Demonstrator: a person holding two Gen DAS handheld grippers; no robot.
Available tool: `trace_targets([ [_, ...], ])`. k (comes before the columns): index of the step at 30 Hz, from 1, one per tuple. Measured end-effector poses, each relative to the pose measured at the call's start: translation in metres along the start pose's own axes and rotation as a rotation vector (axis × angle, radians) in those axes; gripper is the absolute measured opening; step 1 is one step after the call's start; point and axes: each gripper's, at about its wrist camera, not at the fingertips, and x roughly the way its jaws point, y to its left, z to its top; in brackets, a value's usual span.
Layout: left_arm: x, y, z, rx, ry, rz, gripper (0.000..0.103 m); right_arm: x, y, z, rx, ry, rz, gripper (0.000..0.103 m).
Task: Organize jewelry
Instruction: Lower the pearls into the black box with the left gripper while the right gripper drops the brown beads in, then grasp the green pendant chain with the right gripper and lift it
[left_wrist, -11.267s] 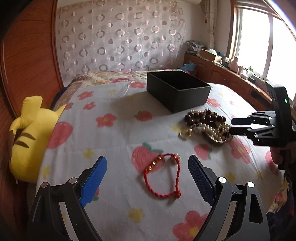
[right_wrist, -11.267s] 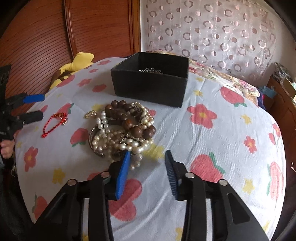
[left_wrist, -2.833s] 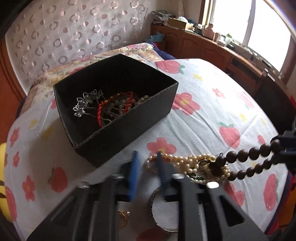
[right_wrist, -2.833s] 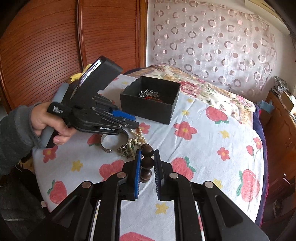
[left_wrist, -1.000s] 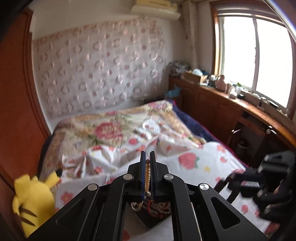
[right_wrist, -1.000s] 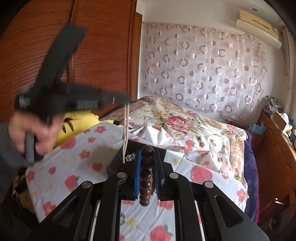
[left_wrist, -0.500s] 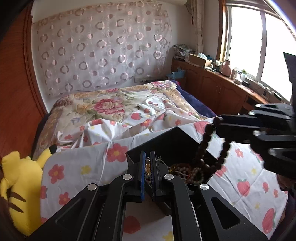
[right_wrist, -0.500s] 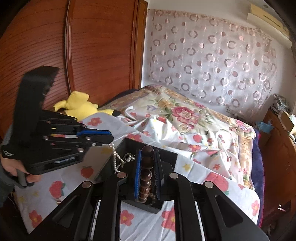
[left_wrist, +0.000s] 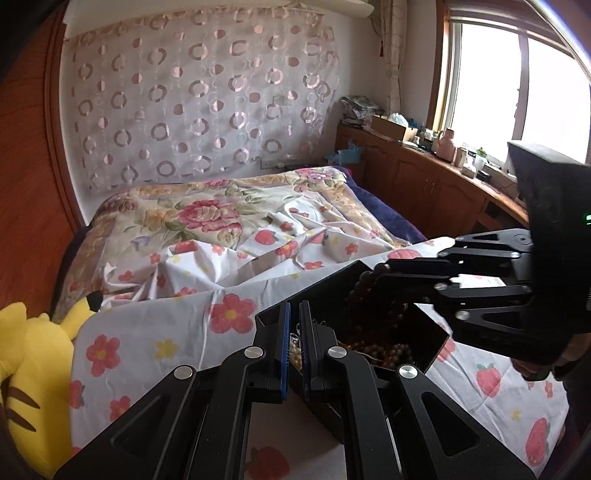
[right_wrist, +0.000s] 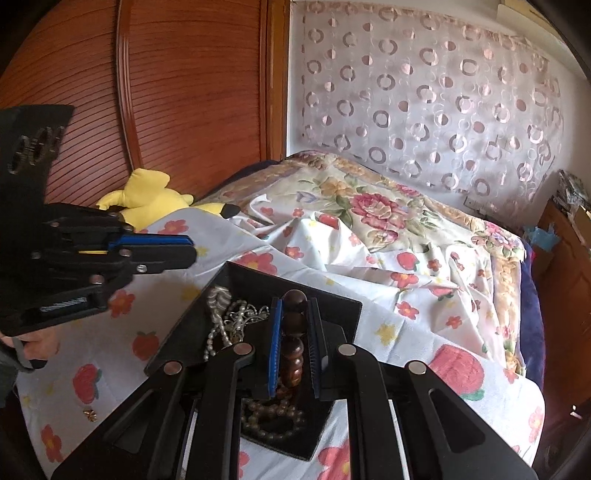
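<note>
Closest to us in the right wrist view, our right gripper (right_wrist: 295, 332) is clamped on a strand of dark wooden beads (right_wrist: 293, 345); the top bead sits above the fingertips and the rest of the strand hangs down between the pads into the black box (right_wrist: 334, 301). From the left wrist view the same strand (left_wrist: 360, 295) drops from the right gripper (left_wrist: 384, 269) into the box (left_wrist: 430, 332), where more brown beads are piled.

Our left gripper (left_wrist: 293, 328) has its pads drawn close together, with only a narrow gap between them. Pale pearl beads (left_wrist: 293, 349) show through that gap, but we cannot tell whether the pads pinch them or whether they simply lie in the box behind. In the right wrist view the left gripper (right_wrist: 186, 251) is above the sheet just beside the box's left corner, with nothing hanging from its tip.

Inside the box we also see a pearl strand (right_wrist: 214, 325) and a silvery piece (right_wrist: 243, 314) along the left side.

The box rests on a white strawberry-and-flower sheet (right_wrist: 424, 306). A small gold item (right_wrist: 89, 414) lies on the sheet, well apart from the box.

Further back lie a yellow plush toy (left_wrist: 33, 369), a floral quilt (left_wrist: 207, 214), and a circle-patterned curtain (left_wrist: 199, 110) against the wall.
</note>
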Motion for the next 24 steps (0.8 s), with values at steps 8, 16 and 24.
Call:
trace_targets([
  [8,-0.015,-0.006,-0.005,0.023,-0.022,0.031,0.028,-0.007,0.008,-0.004,0.012,-0.012,0.013,0.031],
  [16,-0.053,-0.017,-0.041,0.006,-0.041,0.039,0.048,-0.053,0.021,-0.021,0.033,-0.049,-0.004,0.032],
  [24,-0.086,-0.028,-0.100,0.001,-0.027,0.056,0.068,-0.090,0.046,-0.079,0.039,-0.018,-0.023,0.031],
])
